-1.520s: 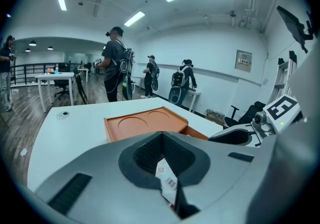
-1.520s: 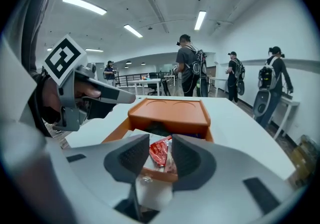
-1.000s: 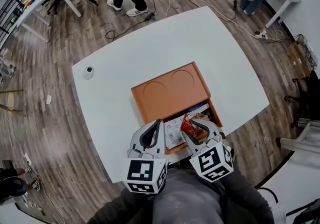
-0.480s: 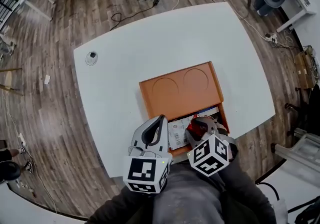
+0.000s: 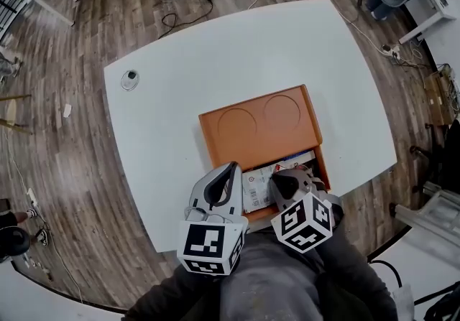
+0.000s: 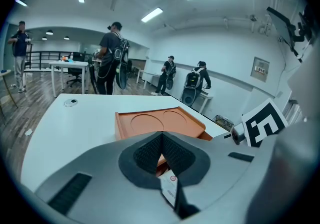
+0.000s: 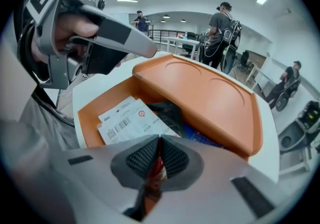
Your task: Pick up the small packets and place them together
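A small round cap [image 5: 129, 80] sits on the table [image 5: 165, 126], well ahead and to the left of the left gripper [image 6: 161, 136]. That gripper hovers at the near left edge of the orange tray [image 5: 259, 122]. Its jaws are drawn together at the tips with nothing pinched between them. The white packets [image 5: 256, 186] show through the gap behind the tips, lying just below and to its right in the tray's open near compartment. Between the two grippers these white packets lie flat and overlapping, barcodes up. Just right of them, under the right gripper [image 7: 159, 143], a dark packet [image 7: 170, 112] and a blue item [image 7: 202, 137] rest in the same compartment. The right gripper points steeply down into it. Its jaws have just closed and are clamped on a red packet [image 7: 155, 167], which shows as a thin strip between the pads. Ahead of both grippers lies the tray's flat deck, with its two round hollows.
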The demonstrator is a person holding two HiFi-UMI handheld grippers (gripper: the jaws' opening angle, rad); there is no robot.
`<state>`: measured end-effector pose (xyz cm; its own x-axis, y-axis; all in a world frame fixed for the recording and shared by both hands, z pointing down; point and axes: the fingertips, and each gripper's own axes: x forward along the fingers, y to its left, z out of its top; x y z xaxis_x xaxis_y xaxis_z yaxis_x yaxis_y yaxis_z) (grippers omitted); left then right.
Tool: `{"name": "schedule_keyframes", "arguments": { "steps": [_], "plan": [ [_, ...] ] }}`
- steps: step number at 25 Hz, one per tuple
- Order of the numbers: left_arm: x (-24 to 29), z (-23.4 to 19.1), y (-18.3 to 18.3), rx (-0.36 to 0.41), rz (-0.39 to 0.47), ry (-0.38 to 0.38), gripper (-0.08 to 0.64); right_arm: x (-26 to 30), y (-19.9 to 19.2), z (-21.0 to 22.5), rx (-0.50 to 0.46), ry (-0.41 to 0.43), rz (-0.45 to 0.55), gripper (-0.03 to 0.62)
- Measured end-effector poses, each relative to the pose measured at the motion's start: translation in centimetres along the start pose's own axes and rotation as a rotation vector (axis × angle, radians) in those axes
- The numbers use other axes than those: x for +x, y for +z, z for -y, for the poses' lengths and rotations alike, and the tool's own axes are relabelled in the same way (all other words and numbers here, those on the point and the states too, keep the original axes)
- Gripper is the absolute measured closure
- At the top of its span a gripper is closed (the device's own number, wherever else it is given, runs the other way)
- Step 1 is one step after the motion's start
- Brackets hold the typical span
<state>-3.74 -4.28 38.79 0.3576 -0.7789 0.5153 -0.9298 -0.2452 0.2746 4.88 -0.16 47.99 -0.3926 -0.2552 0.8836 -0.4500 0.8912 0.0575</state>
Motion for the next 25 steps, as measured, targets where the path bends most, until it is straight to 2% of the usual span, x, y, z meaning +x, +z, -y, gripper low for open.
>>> {"name": "schedule_keyframes", "arguments": {
  "steps": [16,25],
  "plan": [
    [-4.3,0.9,1.0,0.05,0.075,-0.015,0.563,-5.6,4.1,-1.9,-0.008,-0.123,0.192,0.577],
    [-6.3,0.0,3.1,0.057,0.149,0.035,0.563,-8.0,7.9,-0.4,-0.058,-0.17,0.289,0.577]
  ]
}}
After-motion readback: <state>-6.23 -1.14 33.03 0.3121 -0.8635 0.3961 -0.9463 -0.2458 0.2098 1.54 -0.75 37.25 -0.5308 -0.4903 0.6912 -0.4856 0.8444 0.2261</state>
